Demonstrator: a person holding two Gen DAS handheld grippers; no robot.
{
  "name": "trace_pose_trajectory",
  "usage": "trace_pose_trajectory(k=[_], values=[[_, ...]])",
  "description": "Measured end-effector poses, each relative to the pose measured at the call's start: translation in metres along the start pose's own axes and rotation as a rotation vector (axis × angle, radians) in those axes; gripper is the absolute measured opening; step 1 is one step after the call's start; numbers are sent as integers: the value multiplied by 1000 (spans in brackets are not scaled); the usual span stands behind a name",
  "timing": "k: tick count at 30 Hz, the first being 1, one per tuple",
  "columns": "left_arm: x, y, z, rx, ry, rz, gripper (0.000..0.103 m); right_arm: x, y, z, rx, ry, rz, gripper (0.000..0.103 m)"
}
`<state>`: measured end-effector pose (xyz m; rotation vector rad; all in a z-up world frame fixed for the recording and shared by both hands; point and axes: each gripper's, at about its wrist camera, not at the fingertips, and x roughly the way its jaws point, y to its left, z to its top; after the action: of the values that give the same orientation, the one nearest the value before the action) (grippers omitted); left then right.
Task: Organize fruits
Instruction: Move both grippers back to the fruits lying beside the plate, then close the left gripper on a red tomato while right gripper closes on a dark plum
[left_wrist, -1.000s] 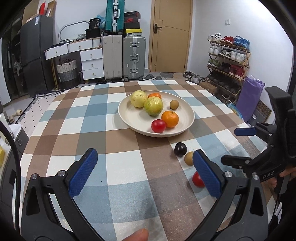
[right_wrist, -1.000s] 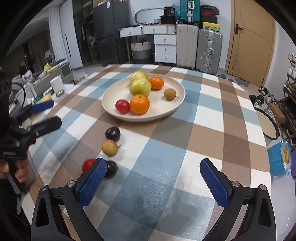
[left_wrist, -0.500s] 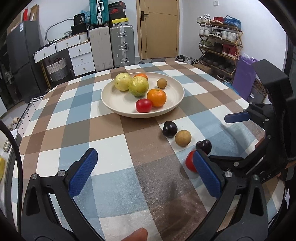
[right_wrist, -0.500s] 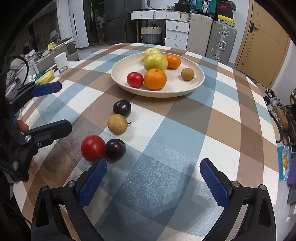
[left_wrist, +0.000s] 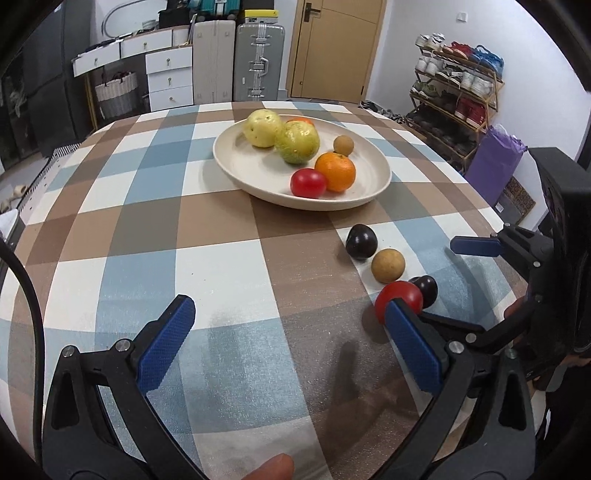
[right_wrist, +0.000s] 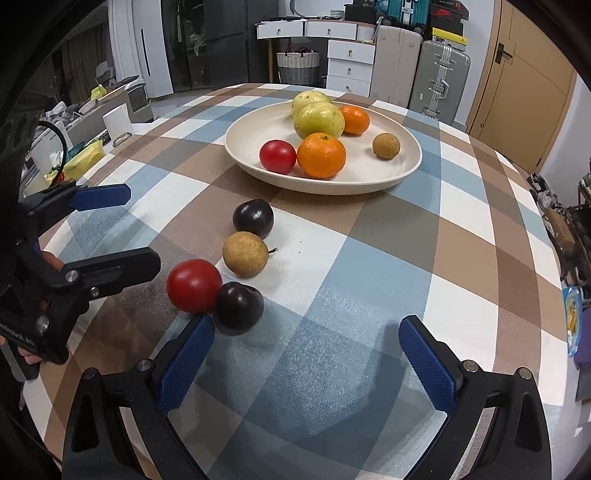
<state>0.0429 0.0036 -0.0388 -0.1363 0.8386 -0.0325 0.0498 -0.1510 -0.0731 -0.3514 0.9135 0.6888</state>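
Left gripper (left_wrist: 291, 339): hovering low over the checked tablecloth (left_wrist: 155, 236), its blue pads spread wide and holding nothing.
Right gripper (right_wrist: 306, 354): also hanging with its pads spread wide and empty; its left pad is sitting just beside the near dark plum (right_wrist: 239, 308).
Plate (right_wrist: 369, 177): lying toward the far side of the table, carrying two yellow-green fruits, two oranges, a red tomato (right_wrist: 277, 156) and a small brown fruit (right_wrist: 386, 146).
Loose fruit: four pieces are lying on the cloth near the plate, in a rough line running toward the right gripper.
Far dark plum (right_wrist: 253, 218): sitting closest to the plate.
Brown round fruit (right_wrist: 245, 253): resting just beyond it, nearer the grippers.
Red tomato on cloth (right_wrist: 194, 284): touching the near dark plum, which is lying to its right in the right wrist view.
Person: a fingertip (left_wrist: 271, 467) is showing at the near edge of the left wrist view.
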Motion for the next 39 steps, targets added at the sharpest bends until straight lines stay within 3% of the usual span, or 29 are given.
trace_pose_trajectory(k=[4, 12, 23, 30, 39], values=[[1, 1, 0, 5, 3, 0, 102, 1, 3, 1, -1, -10, 11, 99], [1, -2, 0, 14, 3, 3, 102, -3, 12, 2, -35, -42, 55, 69], [1, -4, 0, 18, 1, 0, 102, -8, 18, 0, -58, -62, 100, 41], [3, -3, 1, 14, 5, 2, 102, -10, 17, -1, -51, -63, 154, 28], [3, -6, 0, 4, 15, -17, 102, -13, 16, -2, -61, -73, 151, 25]])
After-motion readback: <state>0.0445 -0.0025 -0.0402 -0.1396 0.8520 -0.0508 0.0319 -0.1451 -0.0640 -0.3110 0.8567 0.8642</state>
